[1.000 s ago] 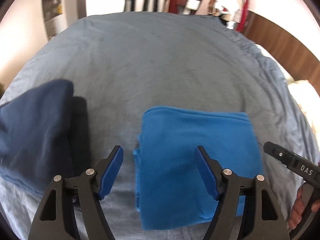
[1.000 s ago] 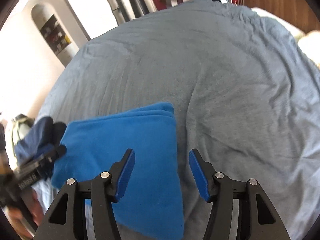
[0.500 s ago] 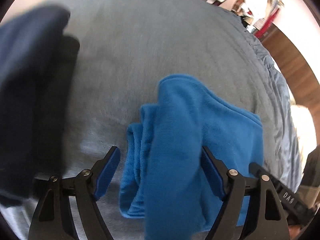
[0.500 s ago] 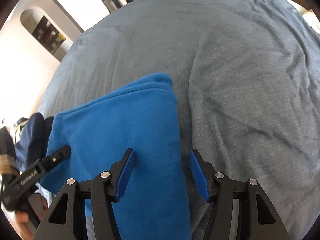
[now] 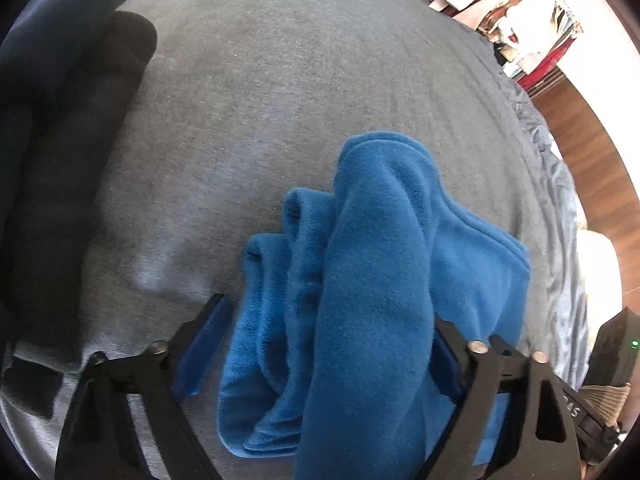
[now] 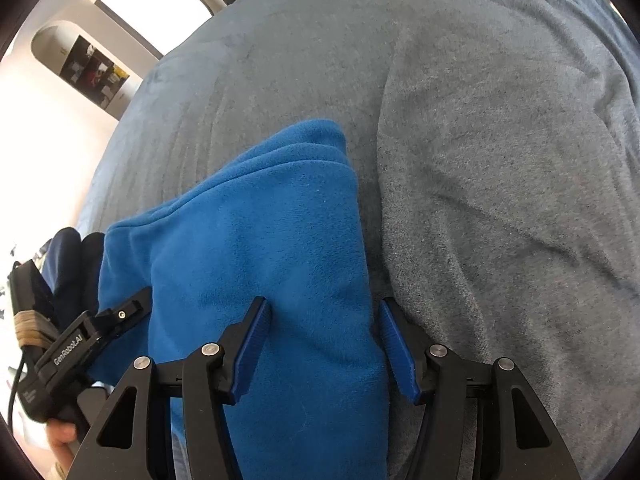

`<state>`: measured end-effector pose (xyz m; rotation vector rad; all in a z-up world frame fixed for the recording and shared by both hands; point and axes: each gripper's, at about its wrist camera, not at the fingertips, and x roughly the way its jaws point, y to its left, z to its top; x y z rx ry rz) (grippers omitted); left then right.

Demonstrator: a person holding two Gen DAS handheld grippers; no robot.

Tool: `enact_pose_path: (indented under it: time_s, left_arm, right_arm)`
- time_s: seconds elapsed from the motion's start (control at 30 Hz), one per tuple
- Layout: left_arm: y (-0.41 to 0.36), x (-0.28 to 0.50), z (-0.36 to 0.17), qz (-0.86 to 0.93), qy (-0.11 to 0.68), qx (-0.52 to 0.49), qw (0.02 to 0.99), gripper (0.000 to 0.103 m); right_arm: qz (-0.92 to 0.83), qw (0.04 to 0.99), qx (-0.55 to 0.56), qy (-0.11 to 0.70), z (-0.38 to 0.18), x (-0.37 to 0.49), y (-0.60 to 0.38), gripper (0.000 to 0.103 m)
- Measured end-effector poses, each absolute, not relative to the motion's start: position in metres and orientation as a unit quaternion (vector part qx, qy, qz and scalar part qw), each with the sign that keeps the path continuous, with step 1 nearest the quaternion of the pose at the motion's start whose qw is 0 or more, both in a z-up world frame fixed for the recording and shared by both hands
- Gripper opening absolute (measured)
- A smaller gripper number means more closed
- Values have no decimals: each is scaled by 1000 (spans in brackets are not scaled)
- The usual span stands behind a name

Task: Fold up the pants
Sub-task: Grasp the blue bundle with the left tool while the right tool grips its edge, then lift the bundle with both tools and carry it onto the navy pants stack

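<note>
While the folded blue pants (image 5: 372, 292) lie on the grey bedspread (image 5: 280, 80), they are straddled at their near edge by both tools; the left gripper (image 5: 324, 344) is seen spread wide, its jaws having just eased slightly inward after opening, with a raised hump of fleece between them; its left pad stands clear of the cloth, while the other pad is hidden behind the fold, so no pinch can be confirmed; the right gripper (image 6: 324, 344) is seen parted over the pants' right border, the cloth lying between its blue pads (image 6: 250, 348) without being squeezed; in the right wrist view, the left tool's black body is seen at the pants' left side, held by a hand (image 6: 60, 436); further left, a dark navy garment (image 5: 44, 92) is laid on the bedspread; beyond the bed, hanging clothes (image 5: 532, 28) and a wooden panel (image 5: 592, 136) are seen.
</note>
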<state>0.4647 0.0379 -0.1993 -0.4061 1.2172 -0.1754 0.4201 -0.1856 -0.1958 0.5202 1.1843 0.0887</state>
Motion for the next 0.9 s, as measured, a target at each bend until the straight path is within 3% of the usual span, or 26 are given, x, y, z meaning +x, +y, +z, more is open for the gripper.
enact_pose_path:
  time_s: [0.13,0.17,0.27,0.37,0.53,0.9]
  left_arm:
    - [38,465,-197,-87,569,-194,794,73]
    - [38,465,-196,-90,569,-198,793,65]
    - [33,466,-188,-101,567,-197,793,53]
    - [34,465,-183,-104,564,-200,795,47]
    - [36,460,-171,-122,552,-197,801,40]
    - [39,437,-117,-169,499,-170,833,36]
  right_arm:
    - [45,794,248,553,-197,421,-188,53]
    - [45,793,248,554,-197,421,-188,53]
    - [46,794,247,553,-194,421,-187,47]
    - [47,798,246,548,-186,418,-184,37]
    - [38,809,243,534,-167,415,-182,22]
    - [22,845,217,489,-112,400,-174,17]
